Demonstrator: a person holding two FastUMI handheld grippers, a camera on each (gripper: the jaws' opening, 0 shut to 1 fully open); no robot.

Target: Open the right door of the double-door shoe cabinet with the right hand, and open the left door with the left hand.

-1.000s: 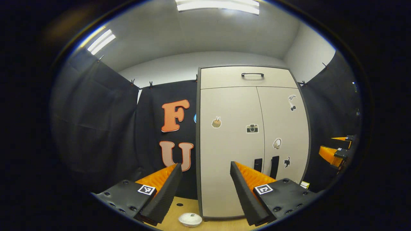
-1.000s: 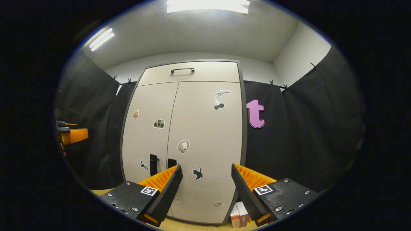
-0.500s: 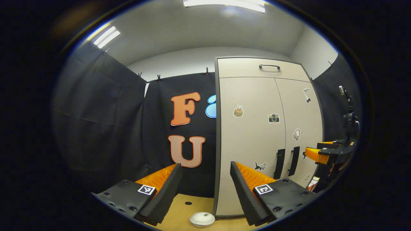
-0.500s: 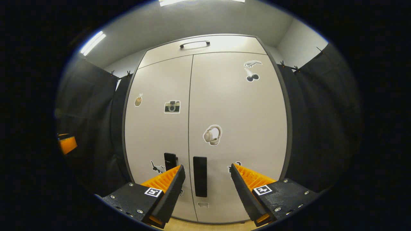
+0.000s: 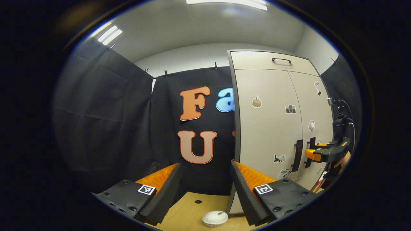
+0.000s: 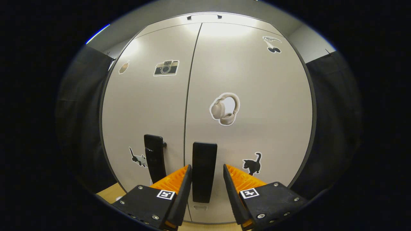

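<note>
The beige double-door shoe cabinet stands to the right in the left gripper view, both doors closed. My left gripper is open, holds nothing, and faces the black cloth left of the cabinet, well short of the left door's dark handle. My right gripper shows farther off at the right door's handle. In the right gripper view the left door and right door are close. My right gripper is open, its fingers either side of the right handle, a narrow gap at each. The left handle stands just beside.
A white round object lies on the wooden floor by the cabinet's left foot. Above the doors is a drawer front with a dark handle. A hand holds the right gripper. Black cloth walls close in on both sides.
My right gripper has moved in to the cabinet, its fingers have narrowed, and the right handle now stands between them. The left gripper view has swung left, so the cabinet sits farther right.
</note>
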